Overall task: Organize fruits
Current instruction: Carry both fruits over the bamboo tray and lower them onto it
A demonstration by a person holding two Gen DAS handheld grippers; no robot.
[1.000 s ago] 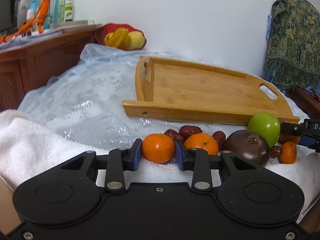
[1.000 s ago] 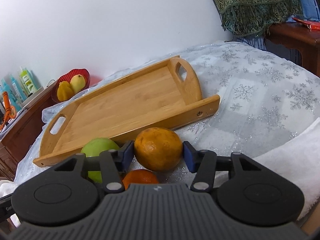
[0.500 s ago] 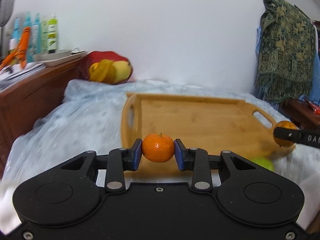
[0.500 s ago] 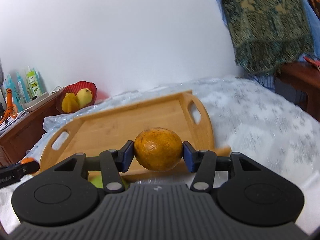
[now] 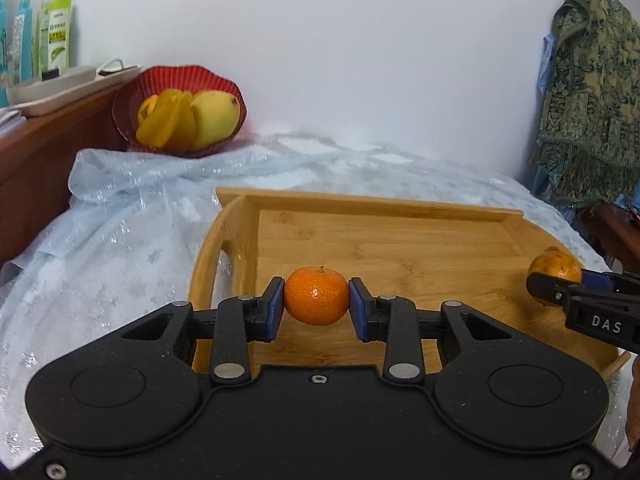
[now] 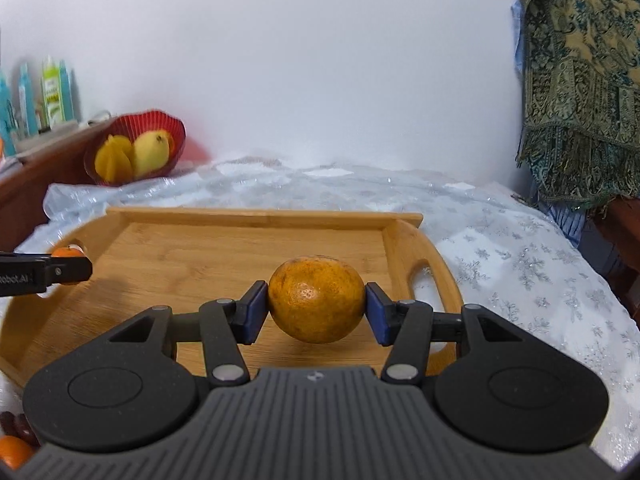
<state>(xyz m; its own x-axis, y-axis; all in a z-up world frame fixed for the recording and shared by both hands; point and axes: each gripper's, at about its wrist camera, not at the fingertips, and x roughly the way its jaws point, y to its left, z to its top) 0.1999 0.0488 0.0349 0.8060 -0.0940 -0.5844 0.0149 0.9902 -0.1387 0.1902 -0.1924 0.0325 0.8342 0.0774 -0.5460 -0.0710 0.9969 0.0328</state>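
The left gripper (image 5: 316,307) clamps a mandarin (image 5: 316,296), the right gripper (image 6: 316,314) an orange (image 6: 316,299), above the tray (image 5: 400,204); bowl (image 5: 132,96) at ten o'clock holds yellow fruit (image 5: 210,118).

This looks like a home, probably a living or dining room: a tabletop (image 6: 520,264) under a snowflake-patterned cloth, a wooden sideboard (image 5: 36,168) carrying bottles (image 5: 56,36), a red fruit bowl (image 5: 180,110), and a patterned green shawl (image 6: 584,80) hanging by the white wall.
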